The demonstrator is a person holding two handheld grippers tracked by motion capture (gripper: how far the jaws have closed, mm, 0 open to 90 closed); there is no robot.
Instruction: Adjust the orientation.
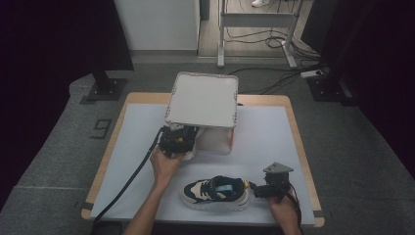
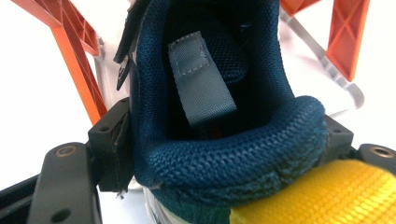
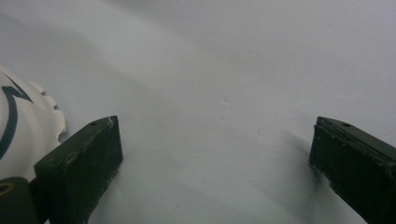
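In the left gripper view, a navy knit sneaker (image 2: 224, 158) with a grey inner tab and a yellow heel strap (image 2: 327, 196) sits between the jaws. My left gripper (image 2: 224, 135) is shut on its padded heel collar. From above, that gripper (image 1: 177, 141) holds the shoe at the front left corner of a white box (image 1: 215, 141). The box's lid (image 1: 203, 100) stands raised. A second sneaker (image 1: 215, 192), navy and cream, lies on its sole near the table's front edge. My right gripper (image 1: 257, 190) rests open just right of its heel, with bare table between the jaws (image 3: 215, 149).
Orange plastic braces (image 2: 74, 51) and a white tray edge (image 2: 336, 88) stand behind the held shoe. The white mat (image 1: 274, 132) covers a wooden table (image 1: 293, 103). A black cable (image 1: 127, 181) trails from the left gripper to the front left. Desk legs and cables lie beyond.
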